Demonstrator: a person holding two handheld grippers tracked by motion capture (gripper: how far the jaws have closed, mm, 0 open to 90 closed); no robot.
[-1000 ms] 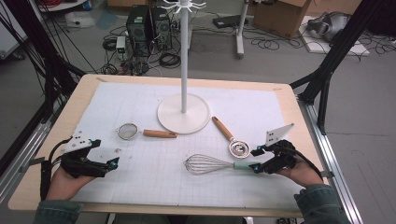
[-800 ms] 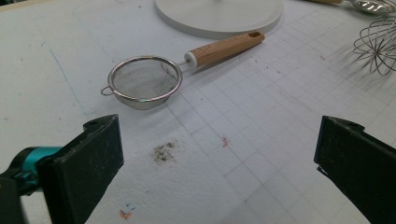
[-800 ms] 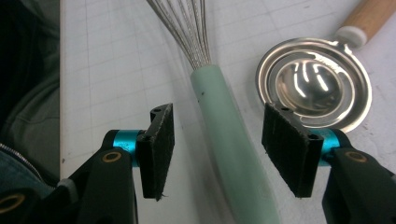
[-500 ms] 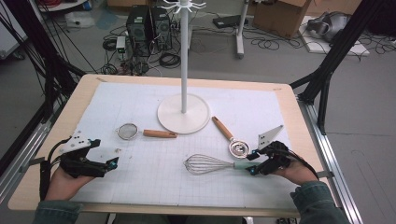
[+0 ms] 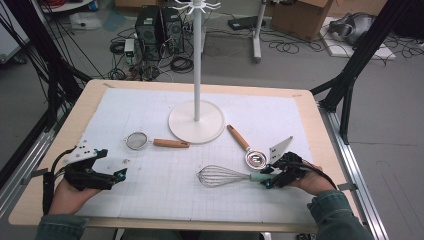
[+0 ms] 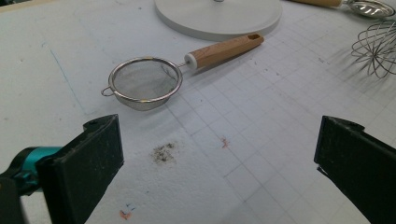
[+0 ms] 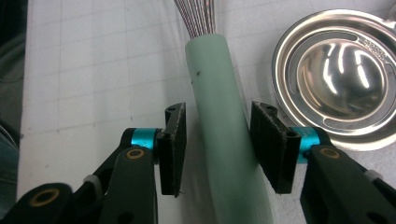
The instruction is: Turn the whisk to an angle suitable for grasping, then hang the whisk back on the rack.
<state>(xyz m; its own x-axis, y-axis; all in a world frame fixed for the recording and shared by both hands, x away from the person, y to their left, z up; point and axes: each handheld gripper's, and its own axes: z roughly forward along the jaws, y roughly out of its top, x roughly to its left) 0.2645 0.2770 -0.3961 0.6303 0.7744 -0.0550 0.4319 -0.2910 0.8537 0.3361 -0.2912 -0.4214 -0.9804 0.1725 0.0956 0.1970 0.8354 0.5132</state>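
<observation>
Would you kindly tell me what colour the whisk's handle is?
Pale mint green; the whisk handle shows best in the right gripper view.

We see the whisk [image 5: 225, 176] lying flat on the counter [image 5: 150, 200], its pale green handle [image 7: 224, 126] pointing toward the right hand-held gripper [image 5: 269, 177] and its wire balloon away from it. The handle runs lengthwise between this hand-held gripper's two jaws, which have just been closing on it; a narrow gap shows on either side.
</observation>
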